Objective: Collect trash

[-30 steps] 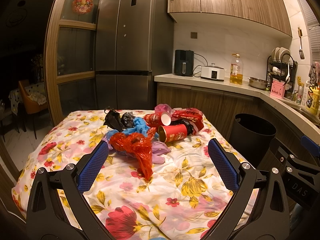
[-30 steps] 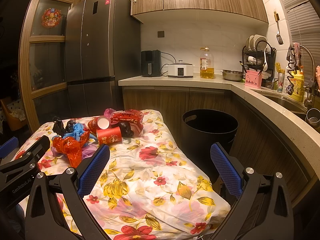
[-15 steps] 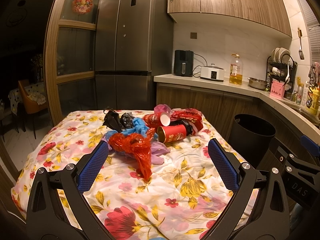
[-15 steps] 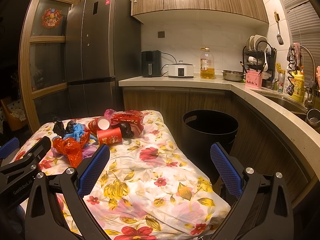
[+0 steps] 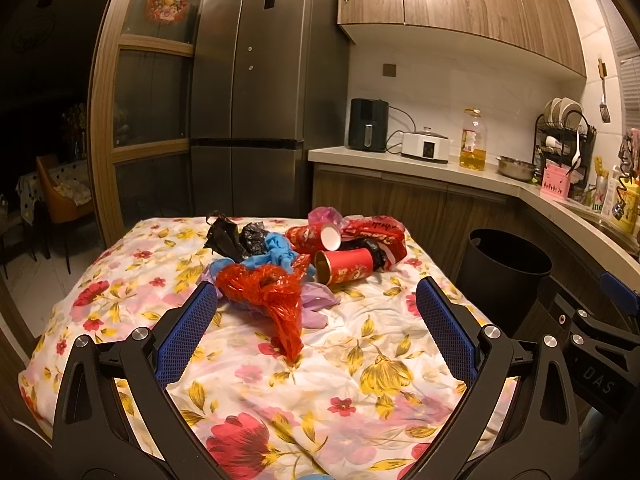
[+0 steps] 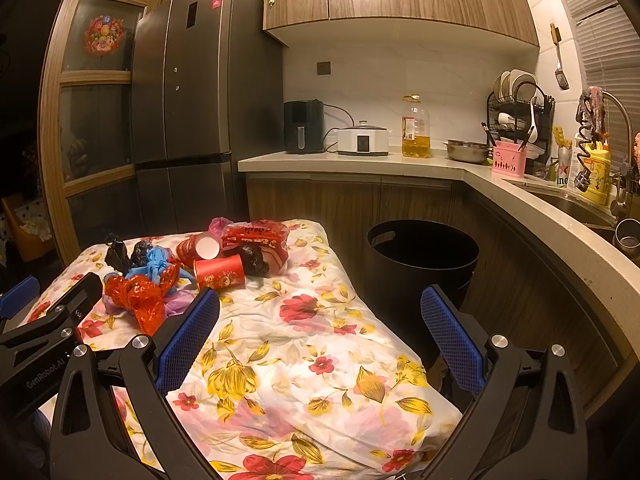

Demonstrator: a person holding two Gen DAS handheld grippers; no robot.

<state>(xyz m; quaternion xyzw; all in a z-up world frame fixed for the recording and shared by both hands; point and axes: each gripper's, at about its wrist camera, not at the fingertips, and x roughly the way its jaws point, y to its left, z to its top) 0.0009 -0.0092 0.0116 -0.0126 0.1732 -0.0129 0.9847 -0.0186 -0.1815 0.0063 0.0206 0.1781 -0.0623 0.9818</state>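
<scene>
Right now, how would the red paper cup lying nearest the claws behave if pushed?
The red paper cup lies on its side, so it would probably roll. It looks empty, likely light. Thin paper walls may crush under a firm squeeze.

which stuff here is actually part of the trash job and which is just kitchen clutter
Part of the job:
red plastic bag
red paper cup
second red cup
blue bag
black bags
black bin

Just lying about:
oil bottle
air fryer
cooker
dish rack
</scene>
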